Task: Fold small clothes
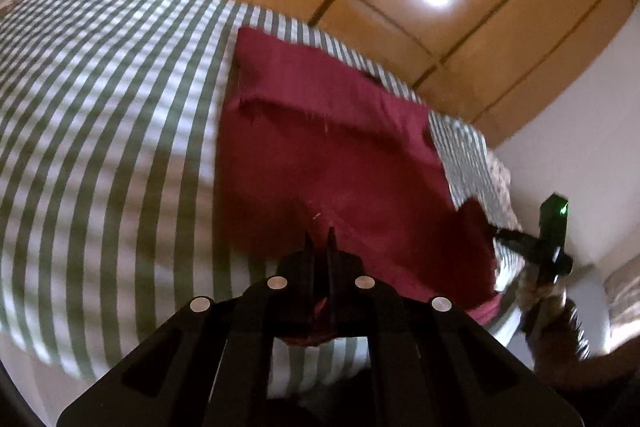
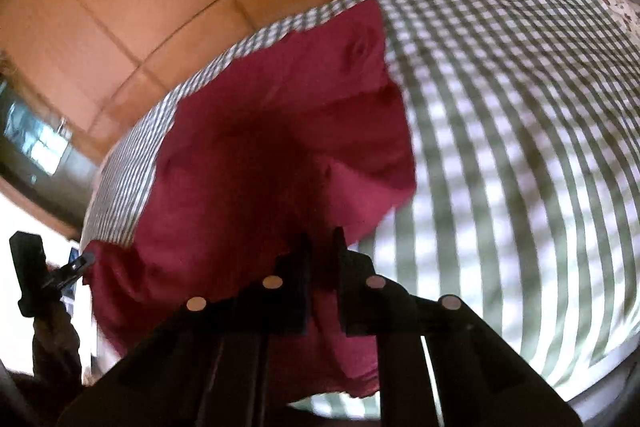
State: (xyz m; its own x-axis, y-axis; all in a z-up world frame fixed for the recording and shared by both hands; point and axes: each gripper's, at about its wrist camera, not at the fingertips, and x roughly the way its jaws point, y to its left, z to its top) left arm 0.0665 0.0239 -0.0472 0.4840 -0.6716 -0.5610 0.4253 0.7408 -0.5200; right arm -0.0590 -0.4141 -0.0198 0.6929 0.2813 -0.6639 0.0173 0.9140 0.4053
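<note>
Left gripper [image 1: 319, 239]: your jaws are clamped on the cloth's [image 1: 332, 147] near edge | Right gripper [image 2: 322, 239]: likewise pinching that edge, at its other corner | Cloth: maroon, blurred, lies ahead of both grippers on the checked bed [image 1: 100, 131], long axis away from you, far half creased | Neither hand is nearer.

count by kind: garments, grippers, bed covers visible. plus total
Garments: 1, the dark red cloth, on the bed.
Grippers: 2, the left gripper and the right gripper, each pinching a near edge of the cloth.
Bed covers: 1, the green-and-white checked cover.
Total: 4
</note>
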